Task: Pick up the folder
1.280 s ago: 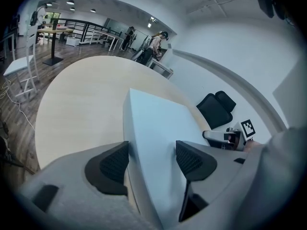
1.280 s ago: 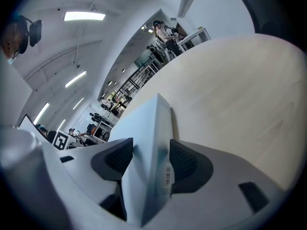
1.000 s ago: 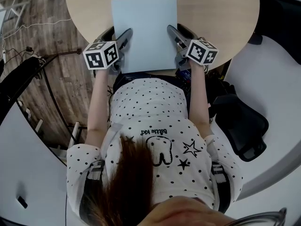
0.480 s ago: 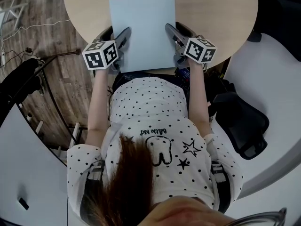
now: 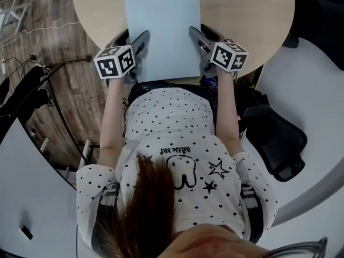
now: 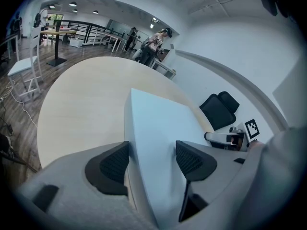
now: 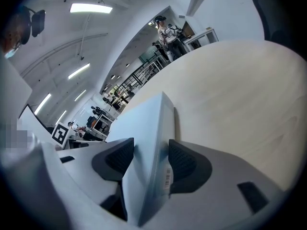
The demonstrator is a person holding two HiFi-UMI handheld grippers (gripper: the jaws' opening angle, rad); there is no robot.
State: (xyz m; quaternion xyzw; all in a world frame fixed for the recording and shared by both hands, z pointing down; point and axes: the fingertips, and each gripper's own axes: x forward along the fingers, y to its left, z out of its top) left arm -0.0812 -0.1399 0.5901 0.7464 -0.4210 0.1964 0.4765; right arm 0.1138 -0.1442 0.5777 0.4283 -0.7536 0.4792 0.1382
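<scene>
A light blue folder [image 5: 163,34] lies lengthwise on the round wooden table [image 5: 242,15], its near end at the table's near edge. My left gripper [image 5: 134,36] clasps the folder's left edge near the near corner, and my right gripper [image 5: 203,34] clasps the right edge opposite. In the left gripper view the folder [image 6: 158,128] fills the gap between the two dark pads. The right gripper view shows the folder's thick spine [image 7: 160,143], with a small barcode label, pinched between the pads. The folder's far end seems to rest on the tabletop.
A black office chair [image 5: 274,138] stands at the right, close to the person's right elbow. Black stand legs [image 5: 27,85] and loose cables [image 5: 32,31] lie on the wooden floor at the left. Bare tabletop lies beyond and beside the folder.
The folder and both grippers have shifted a few pixels up and left in the head view since a second ago. Nothing has moved in the last half second.
</scene>
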